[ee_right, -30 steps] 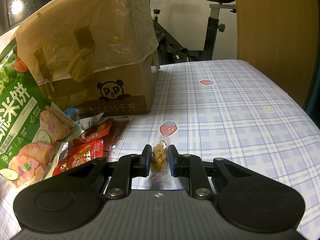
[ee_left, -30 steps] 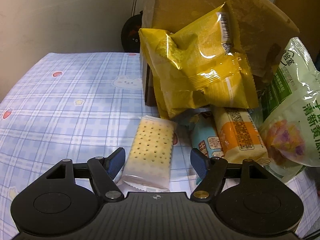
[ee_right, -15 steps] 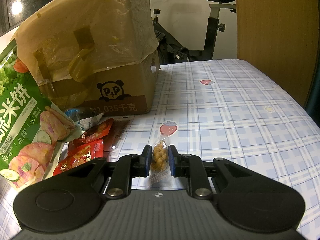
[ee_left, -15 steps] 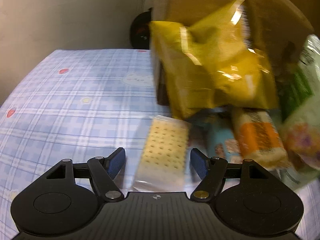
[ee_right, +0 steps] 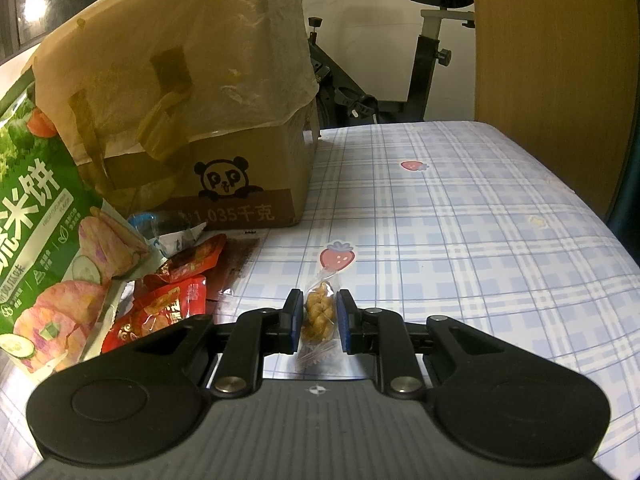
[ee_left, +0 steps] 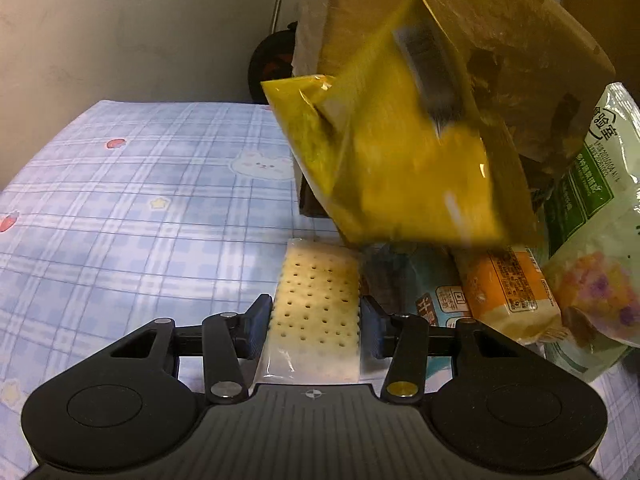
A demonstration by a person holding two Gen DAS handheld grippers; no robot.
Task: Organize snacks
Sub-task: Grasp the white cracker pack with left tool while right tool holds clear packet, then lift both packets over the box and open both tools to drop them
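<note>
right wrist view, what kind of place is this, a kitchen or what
Probably a room in a home, not clearly a kitchen: an exercise bike stands behind a table with a cartoon-print plaid cloth, and a taped cardboard box sits among snack packets.

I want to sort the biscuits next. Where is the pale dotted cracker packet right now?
In the left wrist view, the pale dotted cracker packet lies on the blue plaid cloth between the closing left gripper, below the yellow bag.

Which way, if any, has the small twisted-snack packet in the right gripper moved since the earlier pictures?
No. The twisted-snack packet sits just below the strawberry print on the tablecloth, as before, clamped in the right gripper.
</note>
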